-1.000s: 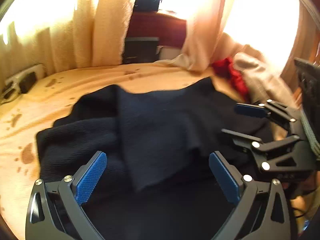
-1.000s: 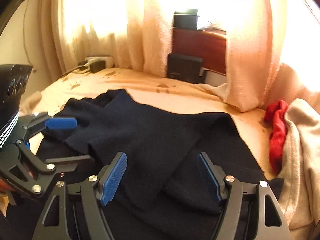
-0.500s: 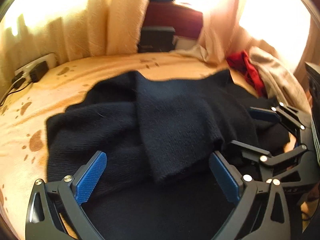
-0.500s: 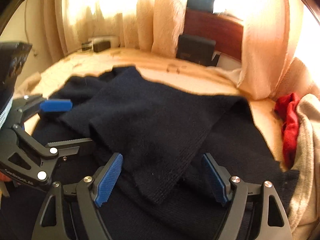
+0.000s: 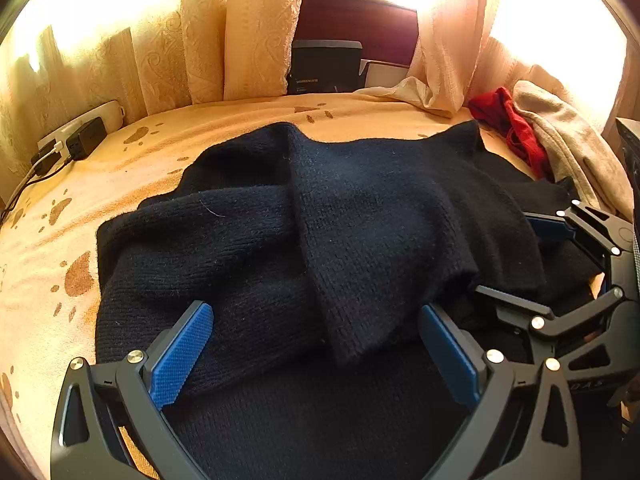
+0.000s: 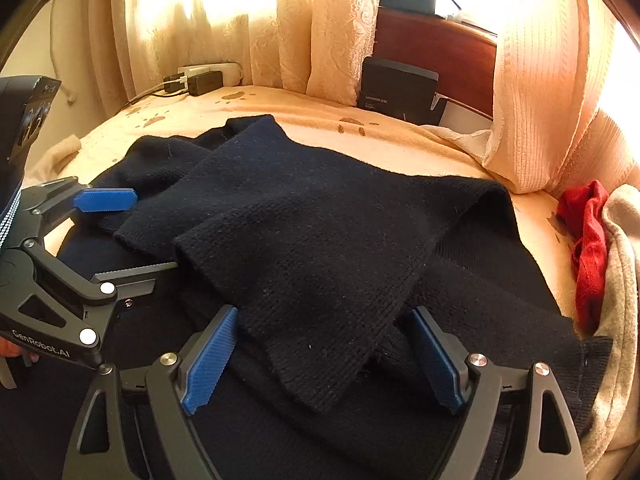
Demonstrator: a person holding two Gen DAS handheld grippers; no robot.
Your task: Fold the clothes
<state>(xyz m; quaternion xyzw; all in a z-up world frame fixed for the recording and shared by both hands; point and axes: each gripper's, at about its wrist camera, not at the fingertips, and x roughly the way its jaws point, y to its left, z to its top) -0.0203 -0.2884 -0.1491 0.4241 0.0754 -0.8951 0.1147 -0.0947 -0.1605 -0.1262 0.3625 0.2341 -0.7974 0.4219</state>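
Sweater (image 5: 360,240) sleeves lie crossed on the bed (image 5: 60,320).
Left gripper (image 5: 316,348) gapes; right gripper (image 6: 320,356) jaws, just widening, straddle a cuff unpinched.

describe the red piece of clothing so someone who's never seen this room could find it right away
Start at the bed with the paw-print blanket. Along its right side, past the black sweater, clothes are heaped. The red garment lies crumpled against a beige garment, the only bright red thing there.

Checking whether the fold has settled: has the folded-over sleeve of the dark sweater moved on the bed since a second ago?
Cannot tell. The sleeve sits larger and lower in view, but so does the black box; the camera moved, not clearly the cloth.
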